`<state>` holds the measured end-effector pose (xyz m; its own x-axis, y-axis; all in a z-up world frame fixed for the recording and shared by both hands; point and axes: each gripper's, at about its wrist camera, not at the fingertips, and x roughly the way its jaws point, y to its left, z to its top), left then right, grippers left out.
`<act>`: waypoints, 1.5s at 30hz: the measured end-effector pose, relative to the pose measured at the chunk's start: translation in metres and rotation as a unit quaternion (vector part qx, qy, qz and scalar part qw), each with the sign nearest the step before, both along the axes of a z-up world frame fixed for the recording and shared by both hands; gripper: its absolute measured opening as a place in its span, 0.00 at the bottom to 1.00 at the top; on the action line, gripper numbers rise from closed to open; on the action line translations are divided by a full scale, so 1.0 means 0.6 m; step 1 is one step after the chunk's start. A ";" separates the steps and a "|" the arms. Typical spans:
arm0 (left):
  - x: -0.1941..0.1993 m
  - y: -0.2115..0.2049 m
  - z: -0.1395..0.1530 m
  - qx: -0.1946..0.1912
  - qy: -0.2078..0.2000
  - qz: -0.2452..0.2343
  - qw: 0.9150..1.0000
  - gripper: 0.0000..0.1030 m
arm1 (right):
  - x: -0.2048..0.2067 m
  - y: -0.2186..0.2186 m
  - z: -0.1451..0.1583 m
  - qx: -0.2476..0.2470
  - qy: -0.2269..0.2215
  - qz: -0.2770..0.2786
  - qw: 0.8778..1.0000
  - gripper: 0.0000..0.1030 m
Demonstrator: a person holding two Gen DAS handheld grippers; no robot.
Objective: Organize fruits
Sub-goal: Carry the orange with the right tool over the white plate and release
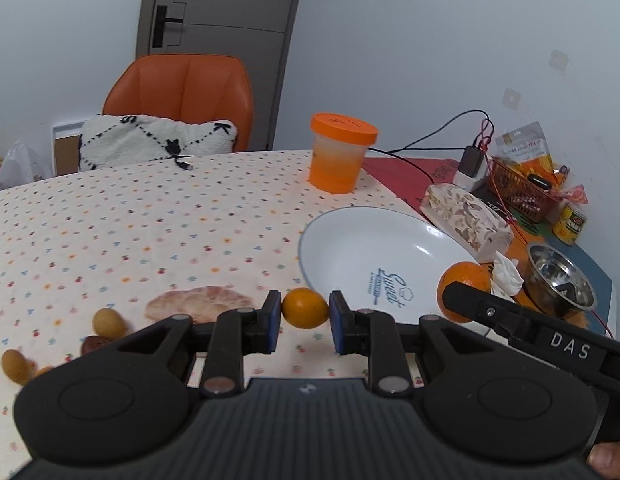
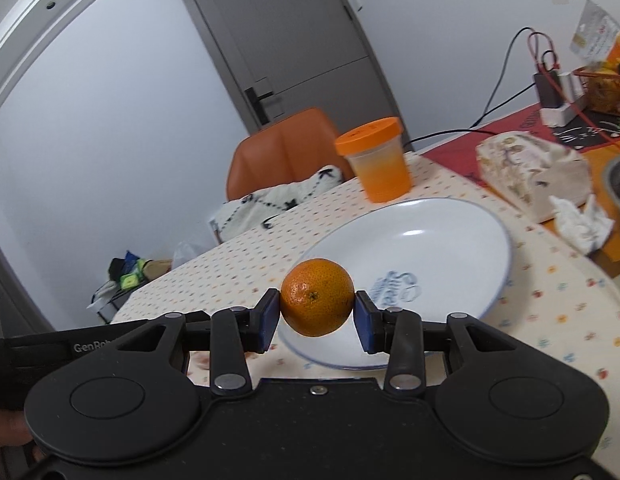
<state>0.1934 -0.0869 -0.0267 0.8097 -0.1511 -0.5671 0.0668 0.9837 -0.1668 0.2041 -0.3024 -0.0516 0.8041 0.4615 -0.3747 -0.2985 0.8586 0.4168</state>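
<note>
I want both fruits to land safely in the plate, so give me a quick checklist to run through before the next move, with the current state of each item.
1. Left tool pinches the small yellow-orange fruit on both sides: ok.
2. Right tool shut on the orange: ok.
3. White plate has bare room for fruit: ok.
4. Orange held over the plate's near rim: ok.
5. Small fruit over the plate: not ok, it is left of the rim.
6. Grip firmness on either fruit: cannot tell.

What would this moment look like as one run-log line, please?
left gripper: shut on kumquat | right gripper: shut on orange | plate: empty
</note>
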 end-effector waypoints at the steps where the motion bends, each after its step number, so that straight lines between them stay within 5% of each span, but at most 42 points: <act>1: 0.003 -0.006 0.000 0.001 0.000 -0.001 1.000 0.23 | 0.001 -0.004 -0.001 -0.001 0.000 -0.004 1.000 0.37; 22: 0.066 -0.071 -0.022 0.026 0.021 -0.027 0.999 0.23 | 0.033 -0.040 -0.029 -0.028 0.000 -0.026 0.999 0.37; 45: 0.095 -0.108 -0.037 0.013 0.025 -0.043 0.999 0.27 | 0.013 -0.072 -0.021 -0.035 -0.004 -0.061 0.998 0.38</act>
<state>0.2507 -0.1518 -0.0486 0.7644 -0.2042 -0.6116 0.1438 0.9786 -0.1469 0.2117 -0.3459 -0.0643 0.8558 0.3333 -0.3957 -0.1935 0.9155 0.3527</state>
